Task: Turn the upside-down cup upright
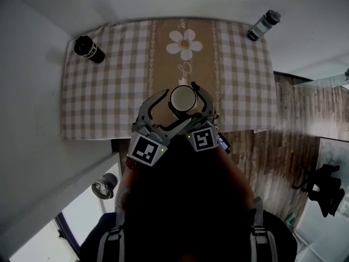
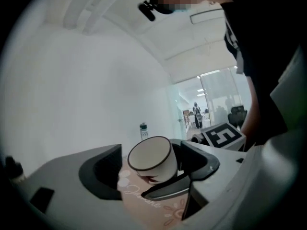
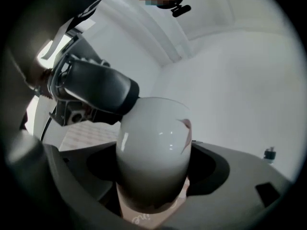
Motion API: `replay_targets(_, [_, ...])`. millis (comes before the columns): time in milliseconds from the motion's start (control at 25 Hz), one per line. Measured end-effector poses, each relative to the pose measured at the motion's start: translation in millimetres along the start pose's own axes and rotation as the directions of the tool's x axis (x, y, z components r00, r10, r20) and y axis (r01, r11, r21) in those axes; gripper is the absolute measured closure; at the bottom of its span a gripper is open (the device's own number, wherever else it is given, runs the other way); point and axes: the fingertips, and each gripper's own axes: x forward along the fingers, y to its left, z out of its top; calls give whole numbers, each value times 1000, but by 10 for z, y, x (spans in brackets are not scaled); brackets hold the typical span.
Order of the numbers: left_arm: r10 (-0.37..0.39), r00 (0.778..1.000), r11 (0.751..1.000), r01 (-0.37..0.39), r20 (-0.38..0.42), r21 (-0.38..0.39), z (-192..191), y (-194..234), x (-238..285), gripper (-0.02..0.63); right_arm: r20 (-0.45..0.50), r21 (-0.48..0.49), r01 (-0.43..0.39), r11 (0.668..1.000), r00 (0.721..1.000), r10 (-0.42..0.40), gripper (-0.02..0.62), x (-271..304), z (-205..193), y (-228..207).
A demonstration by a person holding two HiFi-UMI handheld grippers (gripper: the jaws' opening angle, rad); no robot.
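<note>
Two grippers with square-marker cubes meet low in the head view, just above the person's dark-clothed shoulders (image 1: 180, 212) and over the near edge of the counter. The right gripper (image 3: 153, 169) pinches a glossy white ceramic cup (image 3: 153, 147): in its own view the cup fills the gap, with a dark finger (image 3: 218, 169) snug against each flank. A small reddish-brown mark (image 3: 186, 128) shows on the cup's wall.

The left gripper (image 2: 149, 152) comes in from the other side with its fingers (image 2: 98, 174) spread wide. The cup sits between them, close against the right-hand one, with a clear gap to the left-hand one. In the right gripper view one of these grey fingers rests against the cup's upper far end.

The cup is tilted. One round end faces up toward the head camera and toward the left gripper's camera; I cannot tell whether that end is the mouth or the base.

Below it lies the counter (image 1: 98, 102), covered by a beige-and-white checked cloth with a tan centre band (image 1: 185, 70) bearing a white daisy and script.

At the far left corner lies a black cylindrical bottle (image 1: 89, 49), and at the far right corner a clear bottle with a dark cap (image 1: 263, 25), both well apart from the cup. Wood-plank flooring (image 1: 272, 162) runs along the right side.
</note>
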Motion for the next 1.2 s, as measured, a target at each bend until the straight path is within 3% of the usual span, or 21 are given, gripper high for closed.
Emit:
replay_targets(80, [-9,998,993,16,-57,119,-15,-114,3,291,-24,-80,0,997,1000,-2,192,-22,-21,21])
replay_targets(200, [-36,991,973,65,-129,223,43,-291,53,291,-41,-176,1,984,999,-8,192,-121,53,18])
replay_targets(280, [-53,990,972,81,-129,221,43,-303,72,302,-56,-224,4,975,998,-17,192,-89,23,59])
replay_targets(320, [-59,990,973,86,-128,214,-1,-281,77,361,-65,-247,7,969,998,-24,192,-40,-23,98])
replay_targets(520, [-104,968,965,154,-228,211,-282,-358,188,364,-98,-325,25,945,993,-60,192,9,-120,141])
replay_targets(880, [-77,959,967,138,-272,216,-401,-333,255,395,-162,-396,16,918,983,-87,190,37,-252,151])
replay_targets(1040, [-95,946,977,149,-310,154,-454,-383,262,469,-178,-425,4,905,980,-89,189,48,-290,163])
replay_targets(1200, [-93,941,982,141,-327,124,-497,-381,252,491,-190,-445,-8,895,978,-86,187,69,-333,198])
